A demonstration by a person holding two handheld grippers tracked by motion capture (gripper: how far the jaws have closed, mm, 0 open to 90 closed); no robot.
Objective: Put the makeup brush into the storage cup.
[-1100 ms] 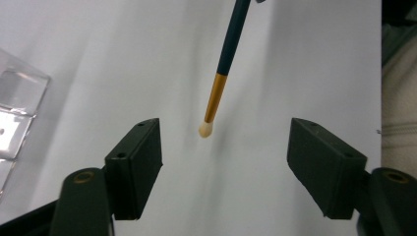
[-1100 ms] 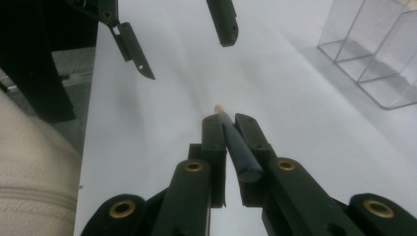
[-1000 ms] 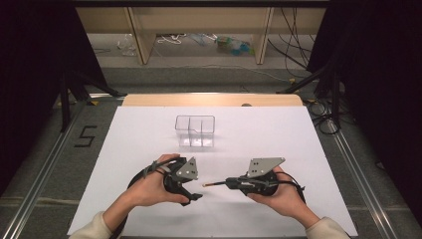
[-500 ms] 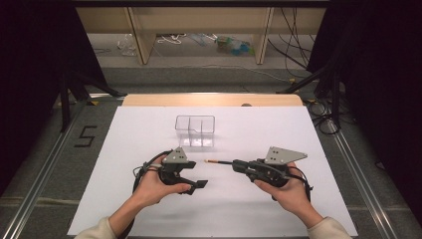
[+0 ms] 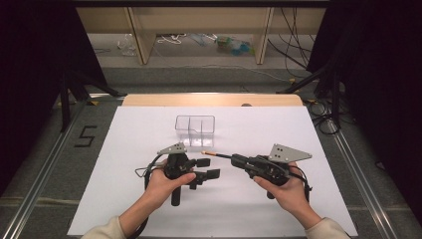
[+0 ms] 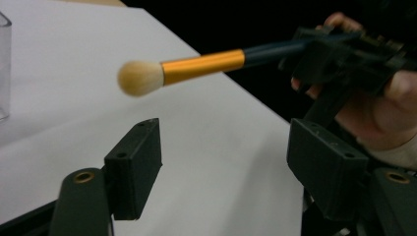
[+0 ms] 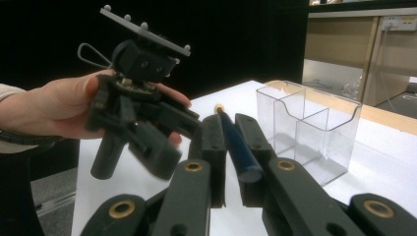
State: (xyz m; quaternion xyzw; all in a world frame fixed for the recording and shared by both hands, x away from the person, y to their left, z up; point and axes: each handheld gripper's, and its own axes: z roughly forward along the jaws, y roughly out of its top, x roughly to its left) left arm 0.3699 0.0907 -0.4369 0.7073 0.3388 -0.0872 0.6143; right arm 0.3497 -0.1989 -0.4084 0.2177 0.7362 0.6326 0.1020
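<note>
Behind both hands clear organizer (image 5: 195, 130), right claw (image 5: 234, 160) pinching brush (image 5: 217, 154), left claw (image 5: 208, 168) spread, closing, nothing between.

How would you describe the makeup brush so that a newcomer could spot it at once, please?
Start at the white table sheet and find the clear divided organizer near its middle. Just in front of it, the right gripper is shut on the makeup brush, which sticks out level towards the left gripper. It is the only slim stick there: dark blue handle, gold collar, pale fluffy tip.
</note>
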